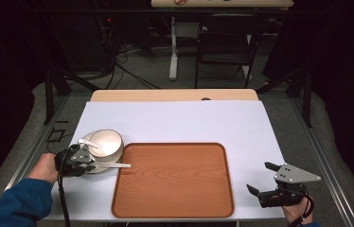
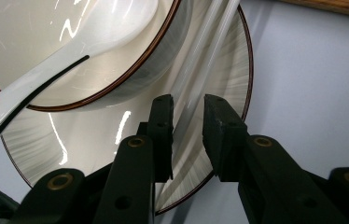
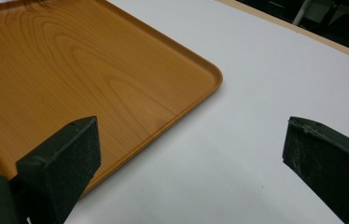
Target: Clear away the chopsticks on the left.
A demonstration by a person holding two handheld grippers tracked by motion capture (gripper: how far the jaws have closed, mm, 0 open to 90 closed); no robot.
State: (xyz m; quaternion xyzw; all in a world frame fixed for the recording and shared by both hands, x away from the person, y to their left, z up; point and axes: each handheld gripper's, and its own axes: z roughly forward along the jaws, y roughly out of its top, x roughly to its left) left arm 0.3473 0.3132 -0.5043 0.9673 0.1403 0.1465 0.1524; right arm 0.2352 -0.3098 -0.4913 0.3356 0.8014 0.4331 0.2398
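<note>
In the high view, the left gripper (image 1: 87,158) is sitting over the near edge of a plate (image 1: 100,166) at the left of the white table cover (image 1: 175,123). A bowl (image 1: 106,142) is standing on that plate with a white spoon (image 1: 89,143) lying in it, and a pair of white chopsticks (image 1: 118,165) is lying across the plate, pointing toward the wooden tray (image 1: 172,179). The right gripper (image 1: 266,180) is resting on the cover just right of the tray, its jaws standing wide apart.

In the left gripper view, the chopsticks (image 2: 196,79) are running between the two jaws, beside the bowl (image 2: 70,51) and over the plate (image 2: 228,84). The jaws are standing narrow around the chopsticks, with a small gap showing on the right side, so they are not yet clamping. The spoon (image 2: 60,60) is leaning on the bowl's rim.

In the right gripper view, the jaws are spread wide with nothing between them, over the cover (image 3: 238,140) beside the tray's (image 3: 84,70) corner.
</note>
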